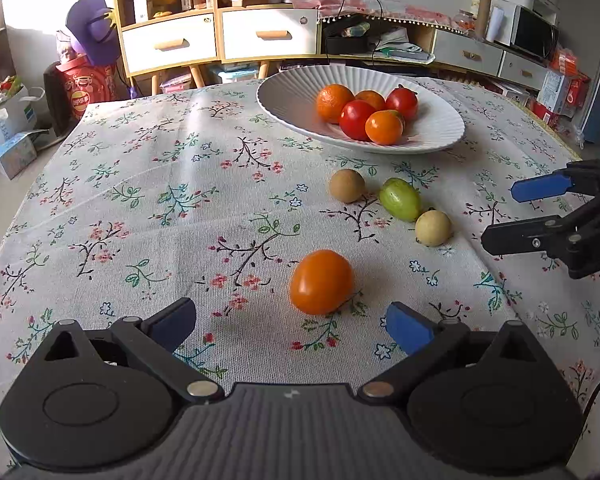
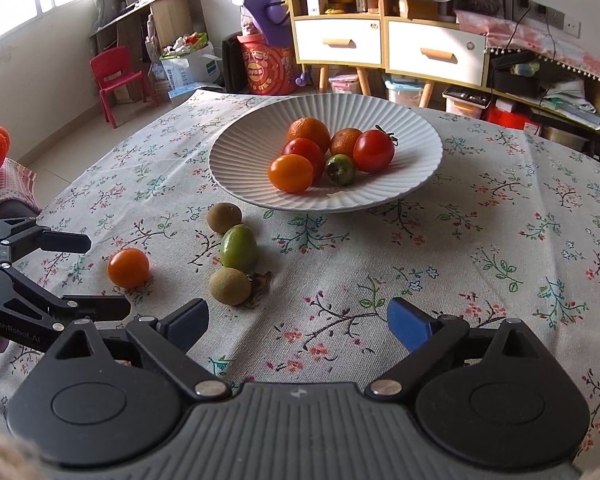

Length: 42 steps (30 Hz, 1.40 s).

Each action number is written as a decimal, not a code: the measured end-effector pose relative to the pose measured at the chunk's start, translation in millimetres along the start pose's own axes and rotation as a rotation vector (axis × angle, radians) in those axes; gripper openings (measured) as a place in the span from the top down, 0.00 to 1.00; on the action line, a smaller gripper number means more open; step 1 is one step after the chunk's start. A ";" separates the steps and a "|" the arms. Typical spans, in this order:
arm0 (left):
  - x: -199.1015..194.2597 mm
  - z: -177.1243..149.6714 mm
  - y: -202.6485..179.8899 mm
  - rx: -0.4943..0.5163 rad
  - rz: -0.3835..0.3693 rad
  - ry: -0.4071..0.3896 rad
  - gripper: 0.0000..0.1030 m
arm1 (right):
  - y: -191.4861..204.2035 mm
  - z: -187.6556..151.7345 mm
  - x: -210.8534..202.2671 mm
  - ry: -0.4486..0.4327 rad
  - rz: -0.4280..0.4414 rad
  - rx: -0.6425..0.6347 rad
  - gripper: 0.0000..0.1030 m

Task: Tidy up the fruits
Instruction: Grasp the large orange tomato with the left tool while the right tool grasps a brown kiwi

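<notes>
Right ahead of my left gripper (image 1: pixel 290 322), just past the spread blue fingertips, sits the smooth orange tomato-like fruit (image 1: pixel 321 282) on the floral tablecloth (image 1: pixel 148 208). Nothing's gripped, both jaws wide apart. My right gripper (image 2: pixel 298 322) is likewise gaping and empty, with the fuzzy brown-green round fruit (image 2: pixel 229 285) just forward-left of it, touching the glossy green oval fruit (image 2: pixel 239 249), and another small brown round fruit (image 2: pixel 224 218) a bit beyond.

My read: the orange one looks light, thin-skinned and slick, so it'll probably roll or squirt out if I pinch off-centre. I'd close across its widest middle, gently, since it'd bruise easily.

Further ahead is the white ribbed ceramic plate (image 1: pixel 292 100), already holding several red and orange fruits, so that's presumably where it goes.
</notes>
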<state>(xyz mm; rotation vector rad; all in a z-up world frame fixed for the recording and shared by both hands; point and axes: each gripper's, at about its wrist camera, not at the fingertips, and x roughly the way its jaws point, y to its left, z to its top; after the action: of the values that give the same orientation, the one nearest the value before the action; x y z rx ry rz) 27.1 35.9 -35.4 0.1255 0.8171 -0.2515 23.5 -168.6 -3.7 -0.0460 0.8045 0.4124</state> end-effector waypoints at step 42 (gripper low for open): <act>-1.8 -11.3 -2.0 -0.003 -0.049 -0.167 0.49 | 46.8 -9.5 14.6 -0.083 0.012 -0.233 0.51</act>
<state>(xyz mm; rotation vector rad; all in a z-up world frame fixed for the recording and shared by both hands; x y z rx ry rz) 17.5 36.7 -41.8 0.0802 0.6555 -0.3027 8.3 -122.4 -15.3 -0.2401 0.6720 0.5146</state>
